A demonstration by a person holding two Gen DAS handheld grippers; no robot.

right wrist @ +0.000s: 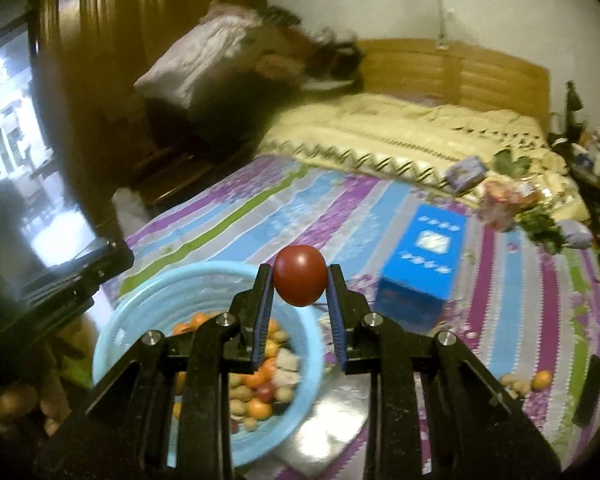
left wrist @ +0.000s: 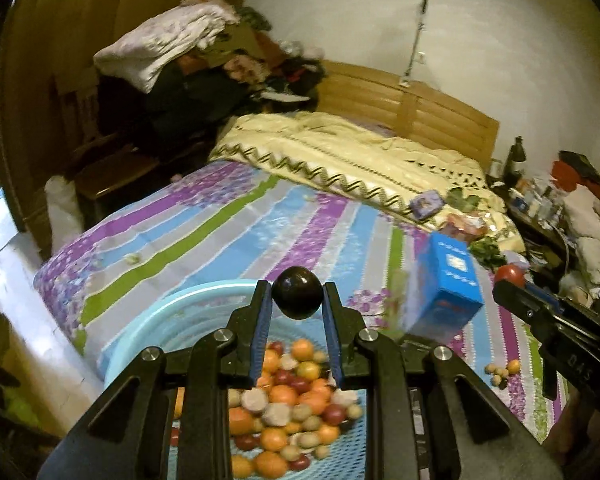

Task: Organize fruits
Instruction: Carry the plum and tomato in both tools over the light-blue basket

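My left gripper [left wrist: 297,295] is shut on a dark, almost black round fruit [left wrist: 297,292] and holds it above the light blue basin [left wrist: 148,320]. The basin holds several orange, red and pale fruits [left wrist: 288,400]. My right gripper [right wrist: 299,287] is shut on a red round fruit [right wrist: 299,280] just right of the basin's far rim [right wrist: 180,276]. The right gripper also shows at the right edge of the left wrist view [left wrist: 512,284] with the red fruit [left wrist: 509,274]. A few small fruits [left wrist: 502,372] lie loose on the bedsheet, and they also show in the right wrist view [right wrist: 528,382].
A blue box [left wrist: 446,288] stands on the striped bedsheet [left wrist: 260,232] right of the basin. A cream quilt [left wrist: 340,152] and a small tin [left wrist: 426,204] lie further back. Piled clothes [left wrist: 200,60] and a cluttered side table [left wrist: 540,200] flank the bed.
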